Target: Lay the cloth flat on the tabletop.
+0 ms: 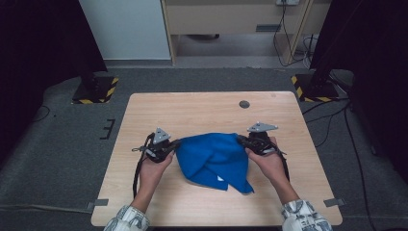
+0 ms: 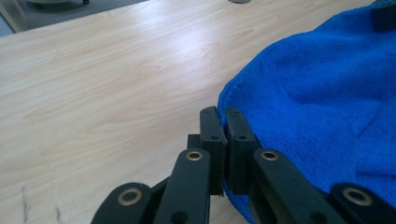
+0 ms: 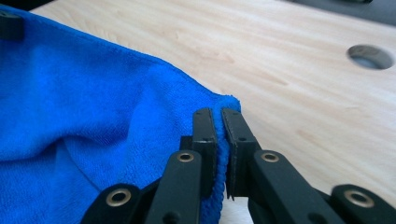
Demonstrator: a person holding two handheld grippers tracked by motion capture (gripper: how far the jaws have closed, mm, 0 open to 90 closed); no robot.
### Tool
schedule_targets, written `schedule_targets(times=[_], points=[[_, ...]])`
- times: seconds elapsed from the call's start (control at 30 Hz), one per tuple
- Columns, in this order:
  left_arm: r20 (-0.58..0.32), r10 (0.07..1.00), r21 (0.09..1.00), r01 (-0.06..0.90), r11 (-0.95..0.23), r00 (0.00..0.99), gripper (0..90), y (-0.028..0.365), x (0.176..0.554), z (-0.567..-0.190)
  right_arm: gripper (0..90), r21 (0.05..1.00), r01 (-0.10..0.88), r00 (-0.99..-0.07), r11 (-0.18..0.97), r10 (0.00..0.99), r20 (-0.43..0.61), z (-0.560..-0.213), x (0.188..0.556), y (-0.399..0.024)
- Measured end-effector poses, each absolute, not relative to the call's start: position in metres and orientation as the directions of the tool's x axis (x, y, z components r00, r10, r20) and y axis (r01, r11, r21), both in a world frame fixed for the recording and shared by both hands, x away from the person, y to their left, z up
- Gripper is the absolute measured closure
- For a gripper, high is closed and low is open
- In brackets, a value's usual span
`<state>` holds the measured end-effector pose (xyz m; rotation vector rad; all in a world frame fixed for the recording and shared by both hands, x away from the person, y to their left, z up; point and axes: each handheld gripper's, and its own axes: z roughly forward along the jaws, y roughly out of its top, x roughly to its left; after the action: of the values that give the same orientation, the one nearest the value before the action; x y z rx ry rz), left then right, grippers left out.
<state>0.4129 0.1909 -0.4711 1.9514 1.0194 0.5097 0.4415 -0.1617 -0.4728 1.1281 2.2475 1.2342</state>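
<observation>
high view shows the soft blue cloth (image 1: 214, 159) bunched in the middle of the light wooden table (image 1: 192, 108). left gripper (image 2: 223, 122) is clenched on the cloth's left edge. right gripper (image 3: 217, 122) is pinching the right corner. both grabs look done. lifting and spreading or folding the cloth is still left, i think.
</observation>
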Motion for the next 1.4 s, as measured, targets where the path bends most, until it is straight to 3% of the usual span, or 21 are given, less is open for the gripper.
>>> schedule_targets(times=[0.5,1.4], points=[[-0.056,0.805,0.841,0.463,-0.282,0.591,87.6,0.177,0.435,-0.450,85.9,0.848,0.456,-0.606,0.270,0.792,0.074,-0.456,0.441,-0.189],[-0.032,0.792,0.871,0.406,-0.277,0.610,87.6,0.171,0.427,-0.415,86.1,0.894,0.380,-0.606,0.237,0.794,0.047,-0.419,0.425,-0.204]])
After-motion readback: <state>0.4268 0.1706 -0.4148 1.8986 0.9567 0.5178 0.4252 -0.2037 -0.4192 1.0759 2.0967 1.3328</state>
